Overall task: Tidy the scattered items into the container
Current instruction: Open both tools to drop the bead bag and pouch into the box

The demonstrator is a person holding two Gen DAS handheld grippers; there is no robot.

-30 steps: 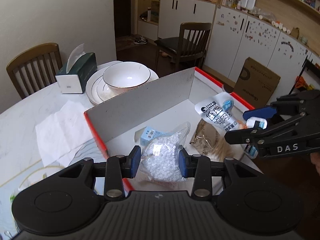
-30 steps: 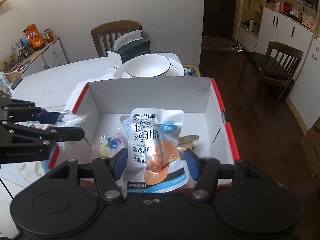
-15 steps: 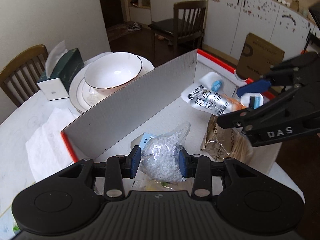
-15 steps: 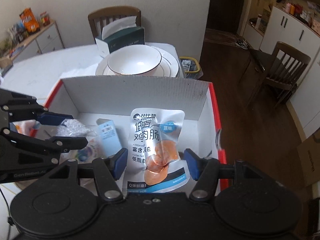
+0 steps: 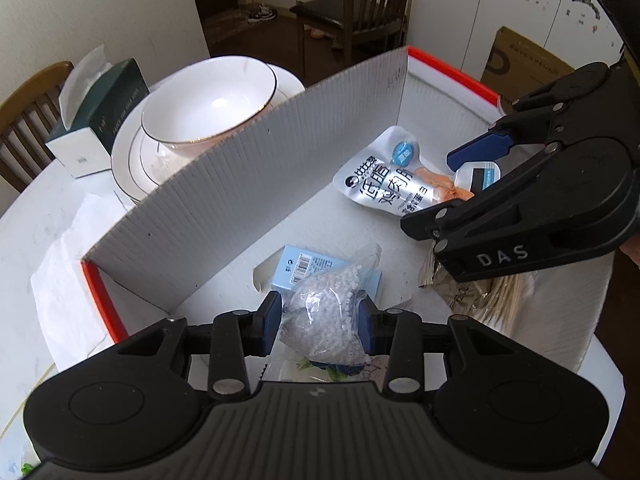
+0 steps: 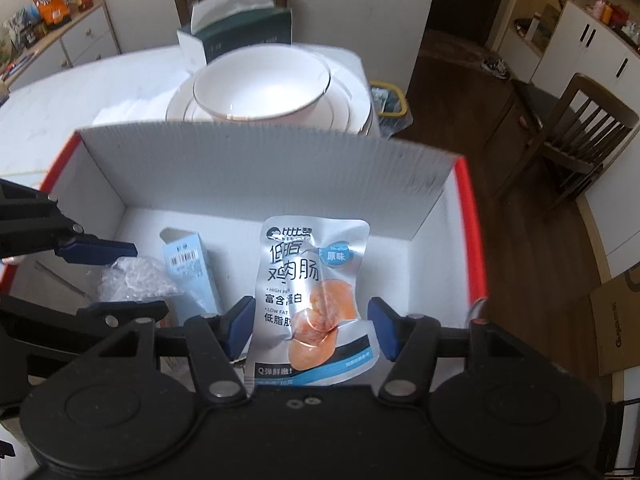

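A white cardboard box with red edges point(image 5: 248, 184) stands on the table; it also shows in the right wrist view point(image 6: 248, 168). My left gripper point(image 5: 318, 322) is shut on a clear bag of white beads point(image 5: 324, 312) and holds it inside the box, over a light blue carton point(image 5: 308, 268). My right gripper point(image 6: 312, 326) holds a silver sausage pouch point(image 6: 316, 280) inside the box; the pads stand wider than the pouch and I cannot tell if they grip it. The pouch also shows in the left wrist view point(image 5: 384, 184). A crinkled gold packet point(image 5: 480, 296) lies under the right gripper.
A white bowl on stacked plates point(image 5: 208, 100) and a green tissue box point(image 5: 100, 112) stand behind the box's far wall. White paper napkins point(image 5: 60, 240) lie left of the box. Wooden chairs point(image 5: 360, 4) and a brown carton point(image 5: 524, 64) stand beyond the table.
Both grippers have moved forward and down into the box with their items. The bead bag now hangs over the blue carton, and the pouch is deeper in the box.
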